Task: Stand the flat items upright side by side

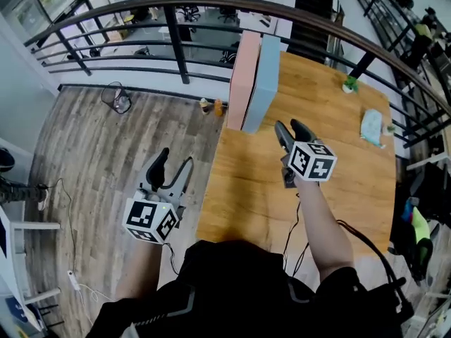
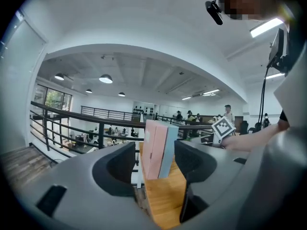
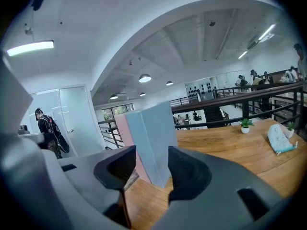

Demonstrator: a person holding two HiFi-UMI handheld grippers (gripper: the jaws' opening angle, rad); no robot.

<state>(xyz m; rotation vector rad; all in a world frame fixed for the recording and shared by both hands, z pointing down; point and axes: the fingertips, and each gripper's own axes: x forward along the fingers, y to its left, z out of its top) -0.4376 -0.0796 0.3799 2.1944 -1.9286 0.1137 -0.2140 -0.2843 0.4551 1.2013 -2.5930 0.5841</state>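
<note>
Wooden table [image 1: 345,139] by dark metal railing [image 1: 177,44]; plank floor [image 1: 106,160] (grey-brown); round ceiling lamps [image 2: 106,79] lit.

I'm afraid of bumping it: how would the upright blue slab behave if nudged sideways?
Probably tips easily: the blue slab stands tall on a narrow edge. Pushed toward the pink slab beside it, both might go over the table edge nearby. Its flat, straight faces suggest it is stiff, not floppy.

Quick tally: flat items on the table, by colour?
Pink flat item: 1
Blue flat item: 1
Total: 2, both upright, side by side.
</note>
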